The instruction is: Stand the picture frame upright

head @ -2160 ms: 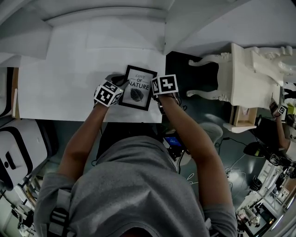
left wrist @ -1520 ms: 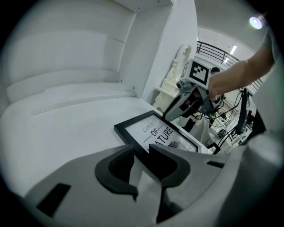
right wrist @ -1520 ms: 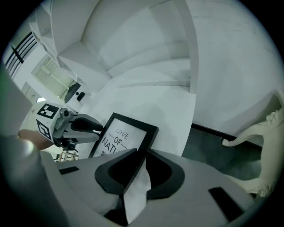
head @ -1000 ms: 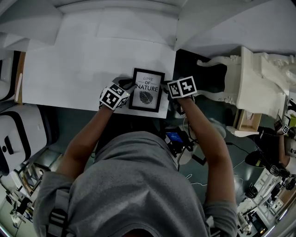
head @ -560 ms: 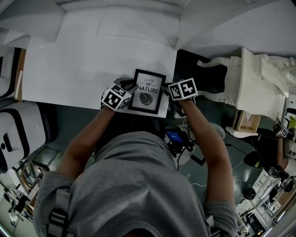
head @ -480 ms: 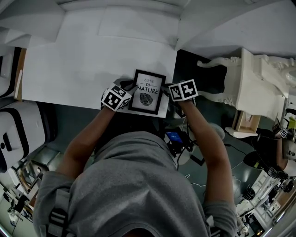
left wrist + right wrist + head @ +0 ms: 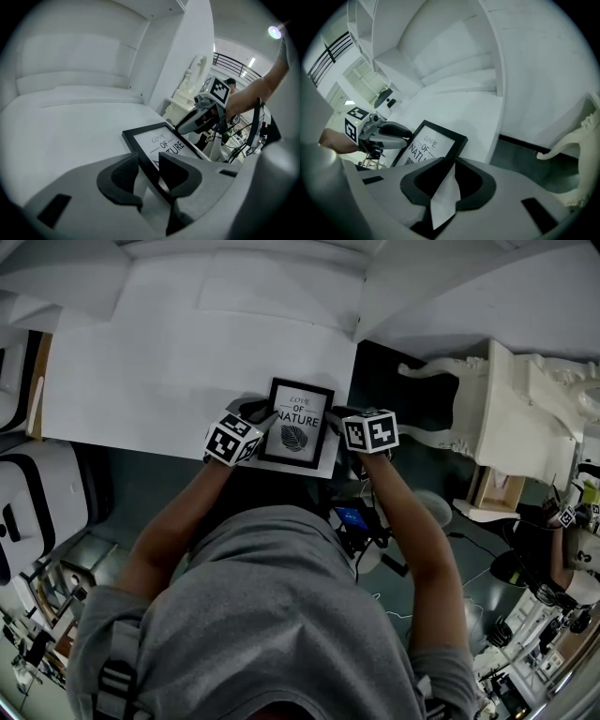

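A black-framed picture (image 7: 297,423) with a leaf print lies face up, nearly flat, at the front right corner of the white table (image 7: 187,352). My left gripper (image 7: 262,416) is at its left edge. In the left gripper view the frame's black border (image 7: 164,143) runs between the jaws of the left gripper (image 7: 149,180), which are opening. A white strip shows between one pad and the border. My right gripper (image 7: 336,416) is at the frame's right edge. In the right gripper view the frame (image 7: 429,140) runs in behind the nearly closed tips of the right gripper (image 7: 452,180).
The table's right edge drops to a dark floor (image 7: 375,371) just beside my right gripper. An ornate white furniture piece (image 7: 506,399) stands further right. White shelf walls (image 7: 234,268) rise behind the table. A white appliance (image 7: 37,512) sits at the left, below the table's front edge.
The right gripper's marker cube has dipped slightly toward me and turned a little. The frame and the left gripper stay in about the same place.
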Tool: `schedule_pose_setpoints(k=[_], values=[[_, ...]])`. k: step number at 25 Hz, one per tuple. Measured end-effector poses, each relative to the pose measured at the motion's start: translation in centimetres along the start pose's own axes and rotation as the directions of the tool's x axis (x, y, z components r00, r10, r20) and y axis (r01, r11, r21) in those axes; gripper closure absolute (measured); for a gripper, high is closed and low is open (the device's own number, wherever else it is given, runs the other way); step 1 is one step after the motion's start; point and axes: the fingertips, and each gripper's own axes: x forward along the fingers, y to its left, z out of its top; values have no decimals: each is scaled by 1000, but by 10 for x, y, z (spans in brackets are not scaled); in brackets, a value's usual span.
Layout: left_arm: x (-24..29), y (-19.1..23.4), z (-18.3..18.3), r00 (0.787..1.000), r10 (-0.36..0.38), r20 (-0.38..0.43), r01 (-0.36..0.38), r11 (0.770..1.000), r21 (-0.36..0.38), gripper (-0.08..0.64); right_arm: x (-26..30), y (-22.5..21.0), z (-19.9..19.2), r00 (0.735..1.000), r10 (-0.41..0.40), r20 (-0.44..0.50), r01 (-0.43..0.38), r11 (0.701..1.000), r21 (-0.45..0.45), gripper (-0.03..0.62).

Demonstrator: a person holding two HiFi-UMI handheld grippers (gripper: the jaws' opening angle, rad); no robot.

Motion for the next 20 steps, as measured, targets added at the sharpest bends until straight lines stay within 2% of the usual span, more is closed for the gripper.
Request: schedule_pose_setpoints(k=[3,7,9,13,16,20], values=[[0,-1,2,1000,15,16,-15,1000,6,422,-3,-3,1,999,-46,8,46,999,-29,514],[-2,-2,2,998,50,39,-51,999,5,417,-7,-2,4,991,-100,86,105,993,-49,512],[-1,-2,1,996,77,40,-76,997,-7,413,-5,3,3,990,-95,105,103,992,-68,501],[-2,0,-4,992,121,41,-120,992,-28,396,-1,11,-4,993,-69,93,74,996,-48,479],[-1,-3,-8,991,127,33,-125,991,-39,390,-2,10,-9,990,-110,84,115,992,-57,477],[-1,-6,-12,991,133,24,-131,990,-57,390,-3,11,-14,987,-140,76,142,990,-21,476]])
